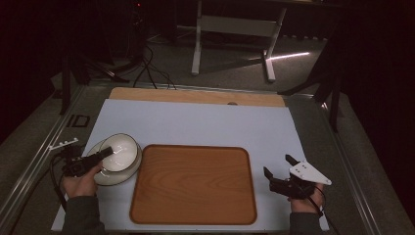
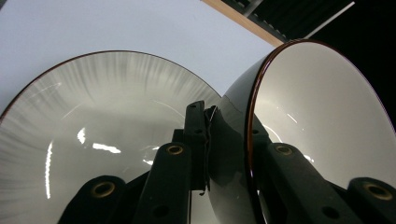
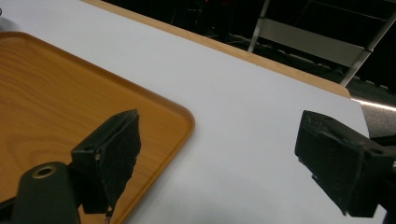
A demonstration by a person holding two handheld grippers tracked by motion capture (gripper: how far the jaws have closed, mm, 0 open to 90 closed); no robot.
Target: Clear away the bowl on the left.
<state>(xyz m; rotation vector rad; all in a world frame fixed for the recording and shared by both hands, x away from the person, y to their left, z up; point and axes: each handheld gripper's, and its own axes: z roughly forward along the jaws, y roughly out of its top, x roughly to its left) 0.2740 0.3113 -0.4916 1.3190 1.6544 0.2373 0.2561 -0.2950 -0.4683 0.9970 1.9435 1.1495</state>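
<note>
My left claw (image 1: 105, 153) pinches the bowl (image 1: 120, 152) rim, tilted above the plate (image 1: 105, 177); my right claw (image 1: 278, 169) gapes empty. I'd lift slowly, level, toward the tray (image 1: 193, 183)

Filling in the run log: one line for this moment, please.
left tool: shut on bowl rim, over plate | right tool: open, idle | tray: bare

the bowl (image 2: 322, 116) hides part of the plate (image 2: 93, 116), both cut off by edges
</note>
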